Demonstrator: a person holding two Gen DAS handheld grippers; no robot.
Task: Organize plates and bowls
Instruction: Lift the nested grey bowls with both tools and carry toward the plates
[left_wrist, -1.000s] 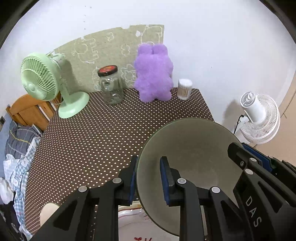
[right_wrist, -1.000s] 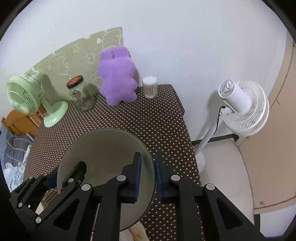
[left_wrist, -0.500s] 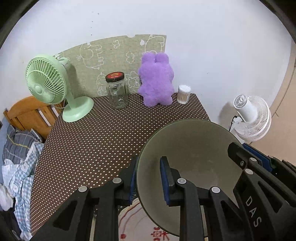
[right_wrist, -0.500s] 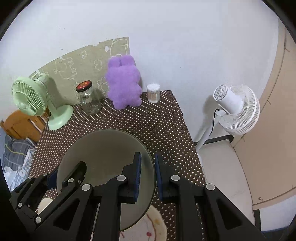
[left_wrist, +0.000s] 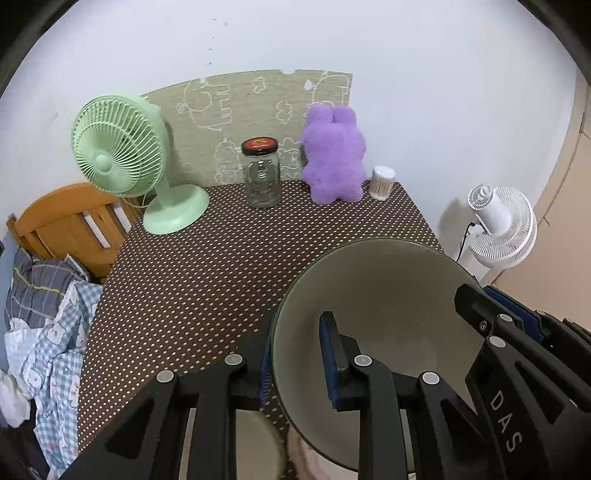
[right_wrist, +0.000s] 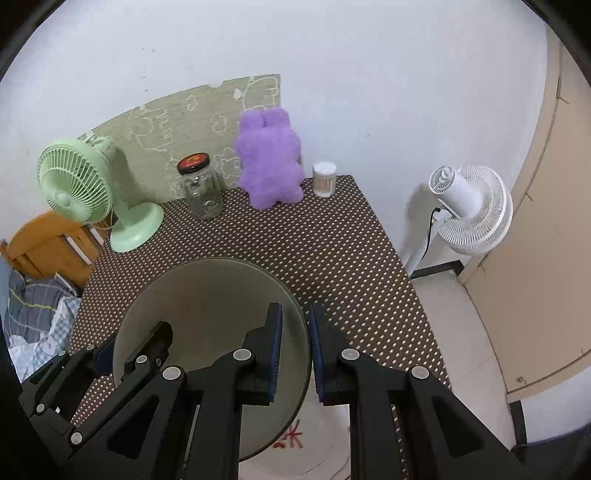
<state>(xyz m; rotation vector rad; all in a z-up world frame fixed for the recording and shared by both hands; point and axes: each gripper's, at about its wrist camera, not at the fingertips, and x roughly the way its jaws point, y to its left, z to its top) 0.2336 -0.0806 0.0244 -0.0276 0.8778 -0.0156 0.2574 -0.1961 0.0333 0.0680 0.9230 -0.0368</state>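
Note:
A large grey-green bowl (left_wrist: 388, 314) (right_wrist: 207, 306) hangs above the near part of the dotted brown table (left_wrist: 207, 280) (right_wrist: 332, 258). My left gripper (left_wrist: 295, 332) is shut on its left rim, one pad inside and one outside. On the opposite rim my right gripper (right_wrist: 295, 321) is shut the same way. Each view shows the other gripper's fingers (left_wrist: 476, 299) (right_wrist: 147, 343) at the far rim. Under the bowl lies a white plate with red marks (right_wrist: 325, 435), mostly hidden. A beige round dish (left_wrist: 258, 450) shows below my left fingers.
Along the back wall stand a green table fan (left_wrist: 122, 155), a glass jar with a dark lid (left_wrist: 262, 177), a purple plush toy (left_wrist: 332, 155) and a tub of cotton swabs (left_wrist: 382, 182). A white floor fan (right_wrist: 469, 206) stands right of the table, bedding (left_wrist: 40, 314) to the left.
Both grippers have drawn back from the back wall with the bowl between them, a little higher. More of the table shows, and the white plate has come into view below.

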